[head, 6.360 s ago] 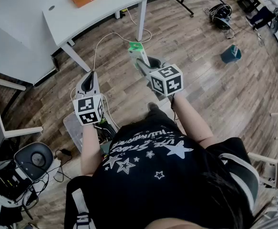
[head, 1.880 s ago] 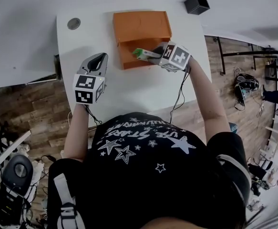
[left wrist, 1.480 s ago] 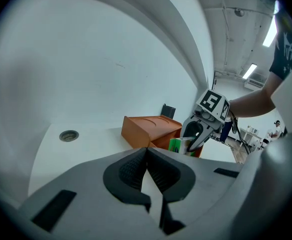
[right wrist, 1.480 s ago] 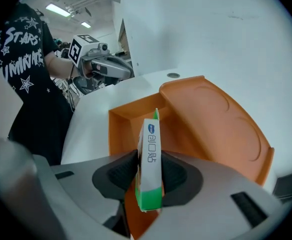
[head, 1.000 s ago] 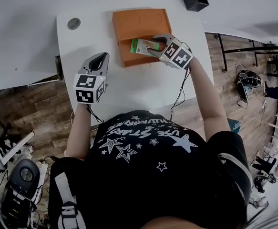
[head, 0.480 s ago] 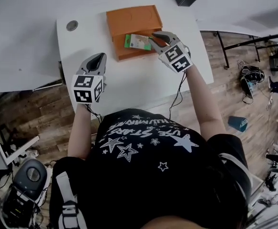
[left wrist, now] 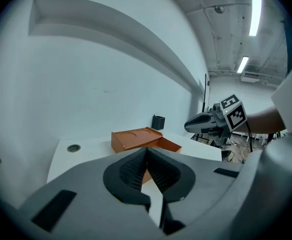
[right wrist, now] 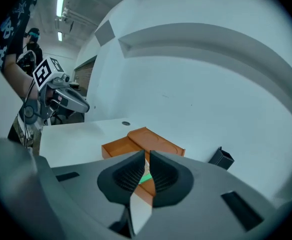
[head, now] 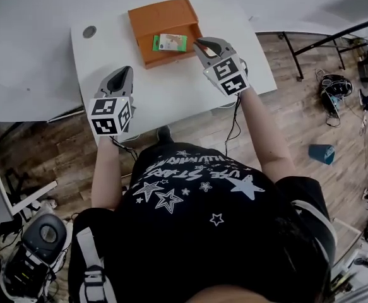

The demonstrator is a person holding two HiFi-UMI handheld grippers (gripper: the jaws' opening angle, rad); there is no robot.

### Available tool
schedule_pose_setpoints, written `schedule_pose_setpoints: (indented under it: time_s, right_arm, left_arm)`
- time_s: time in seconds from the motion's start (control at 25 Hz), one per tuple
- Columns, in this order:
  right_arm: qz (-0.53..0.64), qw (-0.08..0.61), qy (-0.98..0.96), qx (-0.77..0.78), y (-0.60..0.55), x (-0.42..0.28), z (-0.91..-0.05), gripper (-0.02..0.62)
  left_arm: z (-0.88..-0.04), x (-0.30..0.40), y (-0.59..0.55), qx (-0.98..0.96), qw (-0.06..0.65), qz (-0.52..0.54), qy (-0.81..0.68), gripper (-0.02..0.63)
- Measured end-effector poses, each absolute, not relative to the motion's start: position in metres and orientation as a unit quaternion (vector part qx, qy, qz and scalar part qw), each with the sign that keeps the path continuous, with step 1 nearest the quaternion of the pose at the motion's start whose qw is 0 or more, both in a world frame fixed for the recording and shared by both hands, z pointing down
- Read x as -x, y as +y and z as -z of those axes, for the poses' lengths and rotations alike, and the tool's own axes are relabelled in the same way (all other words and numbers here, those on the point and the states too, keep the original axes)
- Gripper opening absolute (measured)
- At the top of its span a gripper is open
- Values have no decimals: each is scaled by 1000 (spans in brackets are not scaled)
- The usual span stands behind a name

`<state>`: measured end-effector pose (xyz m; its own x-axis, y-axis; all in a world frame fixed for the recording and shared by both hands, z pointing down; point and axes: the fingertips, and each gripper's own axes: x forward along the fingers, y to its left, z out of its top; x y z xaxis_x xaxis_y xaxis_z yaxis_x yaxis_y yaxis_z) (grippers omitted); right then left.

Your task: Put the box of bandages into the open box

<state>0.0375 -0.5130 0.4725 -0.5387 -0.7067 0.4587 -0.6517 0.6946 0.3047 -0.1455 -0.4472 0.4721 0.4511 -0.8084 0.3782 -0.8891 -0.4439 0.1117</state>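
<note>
Since the bandage box (head: 170, 41) lies inside the open box (head: 160, 12) at upper centre, our right tongs (head: 201, 43) have just closed empty beside it; our left tongs (head: 123, 71) hang shut, unneeded.

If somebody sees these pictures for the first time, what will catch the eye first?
The bright orange open box at the far side of the white table stands out most, with the small green-and-white bandage box lying inside it. Just to its right hovers the right gripper, its jaws having just closed on nothing; the left gripper, also shut, hangs over the table's near left edge.
</note>
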Motion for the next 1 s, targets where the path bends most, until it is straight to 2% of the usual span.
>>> schedule_pose_setpoints:
  time_s: [0.6,1.0]
  right_arm:
    - [5,244,-883,-401,-398,-102,-459,58]
    - [-32,198,-878,-435,-340,-125,-458,55]
  left_arm:
    - [-452,71,-341,-845,133,-134,-501,20]
    - [-451,48,-282,-848,124,-143,-495,20]
